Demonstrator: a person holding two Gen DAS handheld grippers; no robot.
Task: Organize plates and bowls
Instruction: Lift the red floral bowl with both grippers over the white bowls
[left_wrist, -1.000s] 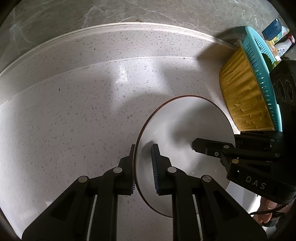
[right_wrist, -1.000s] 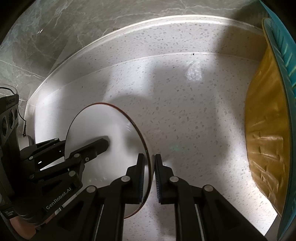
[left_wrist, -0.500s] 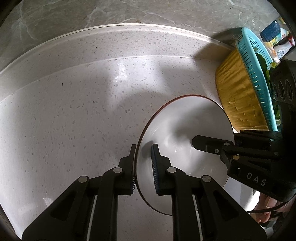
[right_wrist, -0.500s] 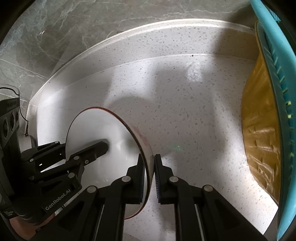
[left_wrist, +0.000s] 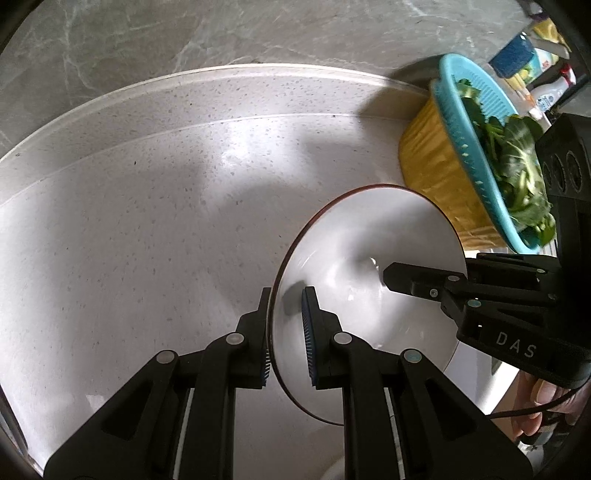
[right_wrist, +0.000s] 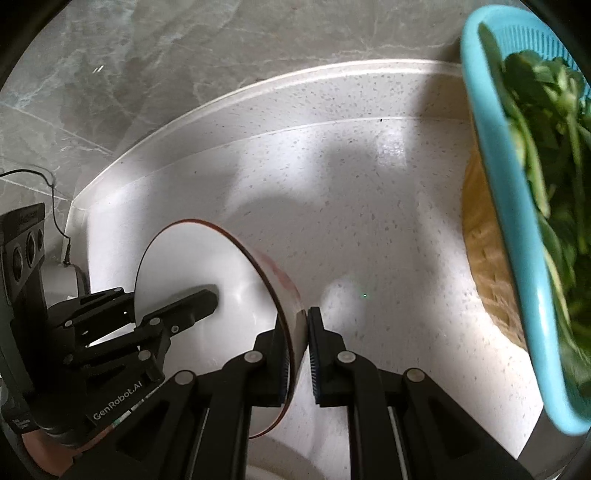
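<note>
Both my grippers pinch one white bowl (left_wrist: 369, 266) by opposite rims.
Left gripper (left_wrist: 286, 332) and right gripper (right_wrist: 297, 347) are nearly closed on thin glazed edges; uneven lifting could slip it toward the blue colander (right_wrist: 517, 229) at right.

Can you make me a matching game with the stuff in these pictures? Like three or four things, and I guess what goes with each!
Things:
1. bowl
2. strainer basket
3. leafy greens
4. counter

Descriptions:
A. white with dark speckles
B. light blue with holes
C. lying inside the basket
D. white with a dark red rim, pinched by both grippers

Pairs: 1-D, 2-B, 3-C, 4-A
</note>
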